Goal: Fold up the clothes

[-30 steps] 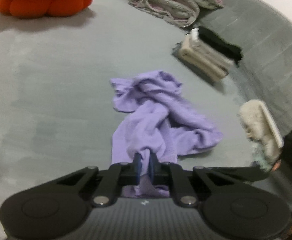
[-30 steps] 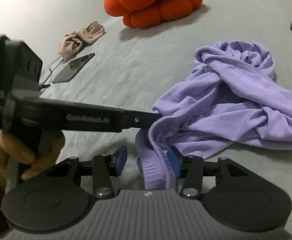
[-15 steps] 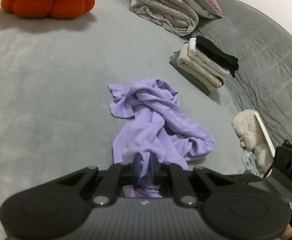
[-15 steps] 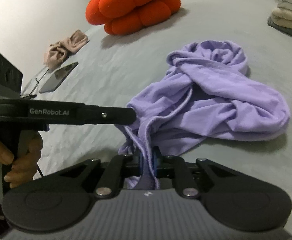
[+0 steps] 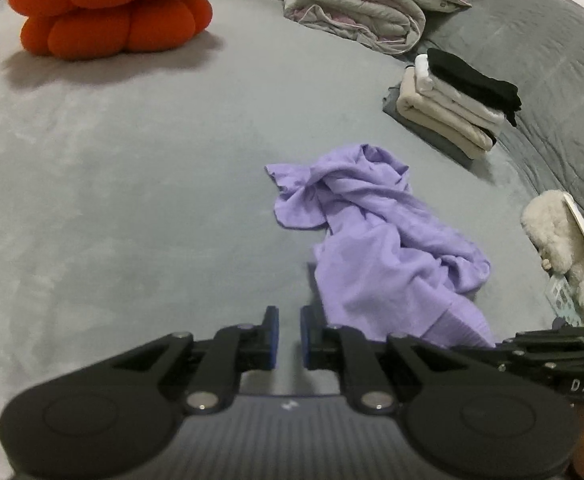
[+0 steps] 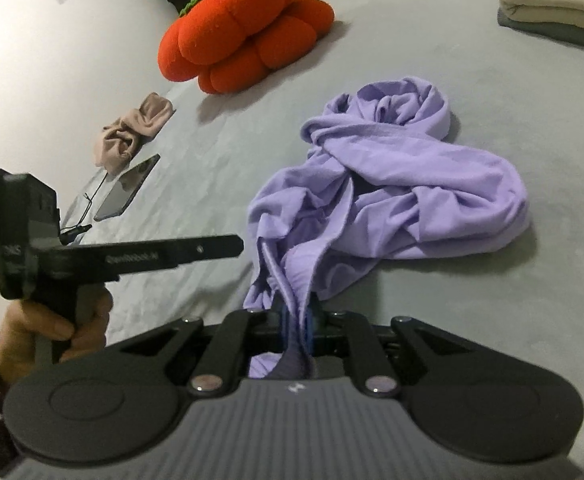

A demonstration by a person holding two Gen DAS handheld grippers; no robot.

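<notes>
And here's the lilac garment [image 6: 391, 188], a twisted, bunched heap out on the grey bed [image 5: 132, 200], nothing about it squared off or flattened. As folding goes, this one reads as barely begun.

The right gripper [image 6: 295, 320] is clenched on a ribbed edge of that garment, cloth pinched between the blue pads and rising in a taut ridge from the pile toward the camera. The left gripper [image 5: 289, 336] is a different story: pads parted with bare bedsheet showing through the gap, nothing held, sitting just beside the near edge of the lilac heap. From the right wrist view its long black finger points at that same edge without touching it.

What's done? Beyond the lilac heap, toward the quilted grey backrest, sits a neat stack of folded clothes [image 5: 451, 100], cream, white and black layers, so several pieces look finished. A rolled duvet [image 5: 355, 12] lies further back still.

What's left? My read: find a second edge or corner for the free gripper, shake the twist out, spread it flat, then make the folds. A small tan cloth [image 6: 132, 132], on the far side of the lilac heap from the stack, is crumpled too and may be waiting its turn.
</notes>
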